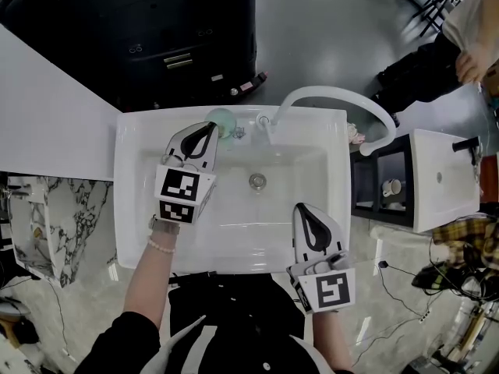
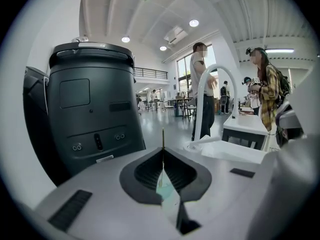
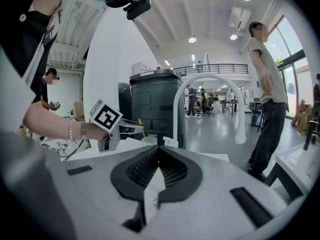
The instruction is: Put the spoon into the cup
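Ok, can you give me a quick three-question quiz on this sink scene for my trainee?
1. True or false: the left gripper is shut on the spoon.
2. Where does the cup stand? A: in the basin by the drain. B: on the back rim of the sink, beside the faucet. C: on the floor.
3. What does the right gripper hold?

Key: 1 true; 2 B; 3 nothing, its jaws are together and empty.
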Motion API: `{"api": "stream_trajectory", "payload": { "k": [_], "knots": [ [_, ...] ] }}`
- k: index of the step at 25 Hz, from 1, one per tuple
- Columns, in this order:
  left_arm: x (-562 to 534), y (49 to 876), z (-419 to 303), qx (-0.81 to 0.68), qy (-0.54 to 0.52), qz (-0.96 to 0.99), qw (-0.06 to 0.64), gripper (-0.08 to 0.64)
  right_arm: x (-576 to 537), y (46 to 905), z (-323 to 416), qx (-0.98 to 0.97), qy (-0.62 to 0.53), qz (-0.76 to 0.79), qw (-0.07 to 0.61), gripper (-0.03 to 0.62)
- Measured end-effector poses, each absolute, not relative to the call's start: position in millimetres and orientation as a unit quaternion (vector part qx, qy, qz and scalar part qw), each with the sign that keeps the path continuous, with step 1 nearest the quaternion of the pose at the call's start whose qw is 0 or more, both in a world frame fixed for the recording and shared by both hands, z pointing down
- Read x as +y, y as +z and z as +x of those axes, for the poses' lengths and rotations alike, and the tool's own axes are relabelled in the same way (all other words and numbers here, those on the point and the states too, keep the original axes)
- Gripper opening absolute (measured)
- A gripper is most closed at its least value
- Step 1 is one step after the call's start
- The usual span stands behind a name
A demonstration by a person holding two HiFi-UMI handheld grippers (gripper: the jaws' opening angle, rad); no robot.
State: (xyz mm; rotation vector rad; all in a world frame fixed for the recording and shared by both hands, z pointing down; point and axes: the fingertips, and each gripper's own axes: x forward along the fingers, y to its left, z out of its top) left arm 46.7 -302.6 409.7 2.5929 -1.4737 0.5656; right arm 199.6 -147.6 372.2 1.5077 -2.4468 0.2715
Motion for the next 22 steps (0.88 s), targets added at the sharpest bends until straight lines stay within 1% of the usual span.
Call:
{"api": "stream_trajectory", "payload": {
  "k": [9, 17, 22],
  "knots": [
    [-307, 426, 53, -0.482, 0.212, 0.849, 0.039, 0.006, -144, 376, 204, -0.837, 0.101, 0.521, 0.132, 0.000],
    [-307, 439, 55, -0.482, 0.231, 0.844, 0.046, 0.006, -143, 374, 205, -0.836, 0.103, 0.524, 0.129, 0.000],
    [-309, 440, 56, -0.486, 0.224, 0.844, 0.047, 0.006, -142, 377, 205, -0.835, 0.106, 0.524, 0.133, 0.000]
  ]
}}
